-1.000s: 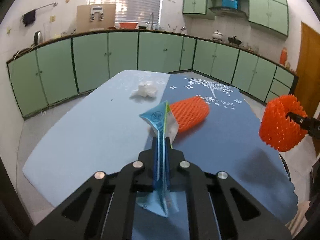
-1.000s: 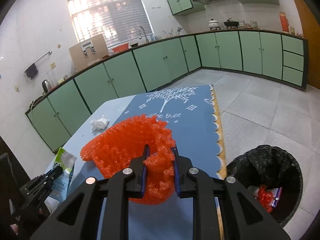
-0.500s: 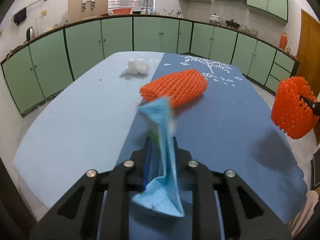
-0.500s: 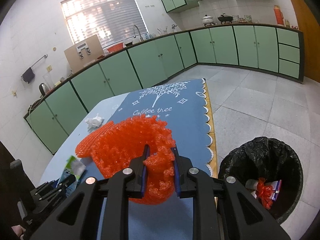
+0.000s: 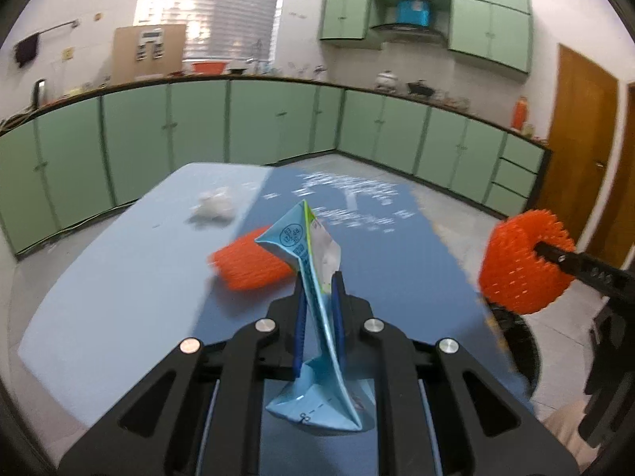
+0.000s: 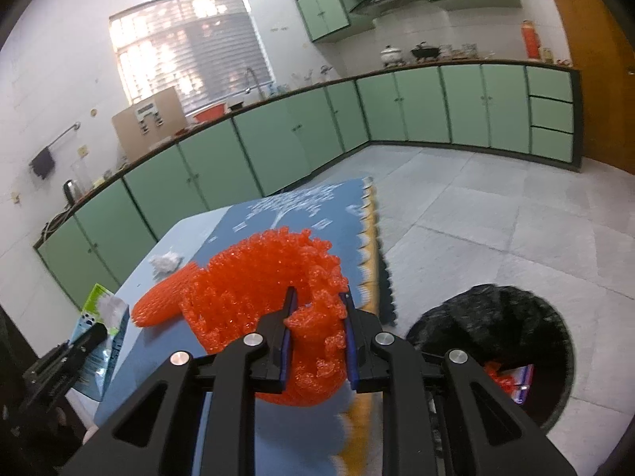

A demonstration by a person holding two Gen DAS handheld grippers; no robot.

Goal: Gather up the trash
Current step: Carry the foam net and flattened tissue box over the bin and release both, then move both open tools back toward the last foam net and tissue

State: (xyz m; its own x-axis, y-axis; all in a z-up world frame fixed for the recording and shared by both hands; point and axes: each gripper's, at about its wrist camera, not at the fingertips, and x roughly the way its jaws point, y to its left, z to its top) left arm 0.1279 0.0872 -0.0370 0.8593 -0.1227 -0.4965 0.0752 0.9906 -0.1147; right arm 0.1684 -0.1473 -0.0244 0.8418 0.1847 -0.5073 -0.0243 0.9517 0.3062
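Two items held | left gripper (image 5: 317, 297) jaws, just narrowed, pinch flattened light-blue paper carton (image 5: 313, 273) mid-body; light, creasable | right gripper (image 6: 317, 317) clamped on soft orange foam net sleeve (image 6: 278, 277), above black-lined bin (image 6: 512, 317)

1. A foam net sleeve (image 5: 250, 263) lies on the table (image 5: 119, 277), with a crumpled tissue (image 5: 212, 208) behind it.
2. The bin (image 6: 492, 341) stands on the floor, right of the table.
3. Trash, seemingly wrappers (image 6: 512, 380), lies in the bin.
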